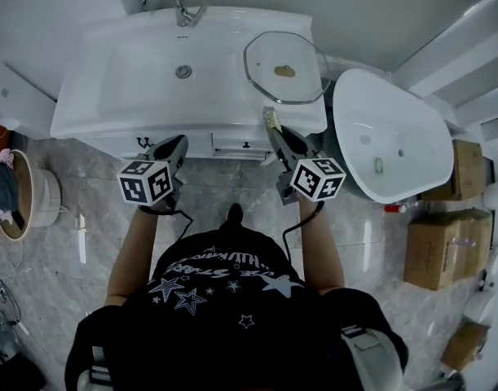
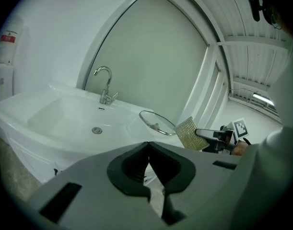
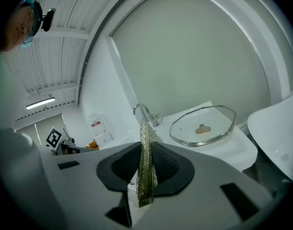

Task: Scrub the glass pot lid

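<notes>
My left gripper [image 2: 148, 146] is clenched on nothing, jaws pressed together, pointing at the white washbasin [image 1: 110, 51]; my right gripper [image 3: 145, 150] grasps a gold mesh scouring pad [image 3: 147, 186] — the sheet stands on edge between the jaws and pokes out past their tips; the glass pot lid [image 1: 285, 59] lies on the basin's right ledge, right of the faucet [image 1: 177, 2] — just beyond the pad, not touching it; a white oval tub [image 1: 395, 137] stands further right.

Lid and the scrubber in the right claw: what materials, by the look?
Lid: clear glass, the white sink top shows through; bright rim looks like polished metal; brownish knob, material unclear. Scrubber: thin, glittery gold-green woven mesh, probably metallic fibre cloth.
</notes>
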### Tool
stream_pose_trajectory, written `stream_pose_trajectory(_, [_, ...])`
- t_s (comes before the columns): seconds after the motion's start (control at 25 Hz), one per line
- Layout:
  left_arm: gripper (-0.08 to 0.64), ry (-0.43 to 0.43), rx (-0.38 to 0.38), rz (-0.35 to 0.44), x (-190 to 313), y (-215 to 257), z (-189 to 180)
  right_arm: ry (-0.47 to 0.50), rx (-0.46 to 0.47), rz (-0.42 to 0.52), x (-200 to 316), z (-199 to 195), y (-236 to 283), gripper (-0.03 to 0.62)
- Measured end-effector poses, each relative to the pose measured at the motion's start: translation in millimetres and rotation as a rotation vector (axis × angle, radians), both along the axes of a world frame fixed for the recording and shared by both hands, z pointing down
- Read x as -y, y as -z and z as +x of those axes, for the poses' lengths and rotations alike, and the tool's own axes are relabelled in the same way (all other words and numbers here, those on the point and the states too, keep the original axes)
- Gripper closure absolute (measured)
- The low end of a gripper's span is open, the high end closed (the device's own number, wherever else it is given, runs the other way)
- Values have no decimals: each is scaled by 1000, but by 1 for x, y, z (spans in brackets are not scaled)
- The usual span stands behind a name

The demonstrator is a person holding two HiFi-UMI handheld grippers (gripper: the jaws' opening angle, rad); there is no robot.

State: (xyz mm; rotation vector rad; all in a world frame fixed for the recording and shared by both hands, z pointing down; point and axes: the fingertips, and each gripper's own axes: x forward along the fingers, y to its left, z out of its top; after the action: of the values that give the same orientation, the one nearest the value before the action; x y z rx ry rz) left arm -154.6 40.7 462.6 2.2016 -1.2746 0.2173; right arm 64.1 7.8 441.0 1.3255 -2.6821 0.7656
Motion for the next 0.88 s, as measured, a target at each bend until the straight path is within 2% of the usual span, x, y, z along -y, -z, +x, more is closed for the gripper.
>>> stream_pose_trajectory(0.24, [552, 25, -4, -8, 37, -3, 37, 10, 20, -3, 45, 37, -3, 522])
stream_pose_trajectory(0.44, [552, 15, -4, -19, 51, 0, 50, 7, 28, 1, 67, 47, -2, 522])
stream_pose_trajectory(0.64, [551, -17, -4, -23, 79, -2, 58, -10, -6, 15, 95, 52, -1, 522])
stream_pose_trajectory(0.88, [551, -115, -53, -62, 133, -10, 83, -49, -44, 31, 141, 66, 4, 522])
